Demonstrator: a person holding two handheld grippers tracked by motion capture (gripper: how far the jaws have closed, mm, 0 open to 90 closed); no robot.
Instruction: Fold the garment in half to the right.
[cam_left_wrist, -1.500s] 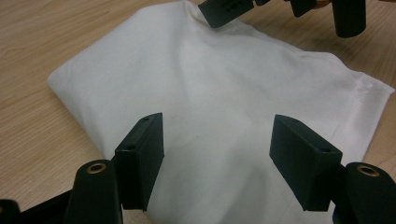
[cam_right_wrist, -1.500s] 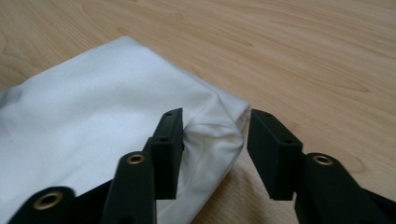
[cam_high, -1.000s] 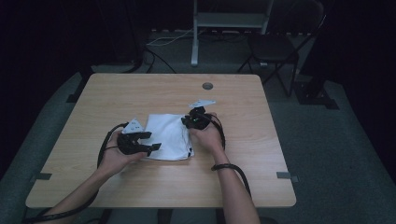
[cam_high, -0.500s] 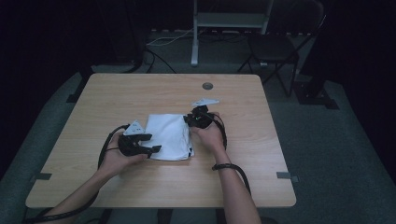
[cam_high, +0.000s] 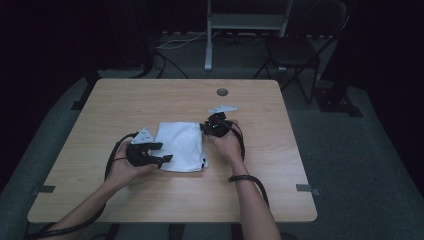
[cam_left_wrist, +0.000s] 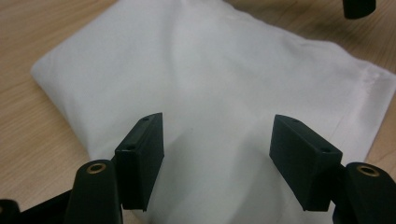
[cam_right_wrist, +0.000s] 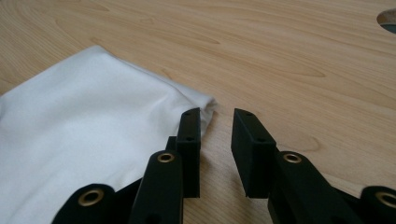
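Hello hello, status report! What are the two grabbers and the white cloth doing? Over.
Left gripper open over folded white cloth. Right gripper just opening at cloth's corner, nothing between jaws. Table around it bare.

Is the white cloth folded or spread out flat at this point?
Folded. The cloth lies as a compact, thick rectangle on the table, with rounded doubled edges and a hemmed edge lying on top in the left gripper view.
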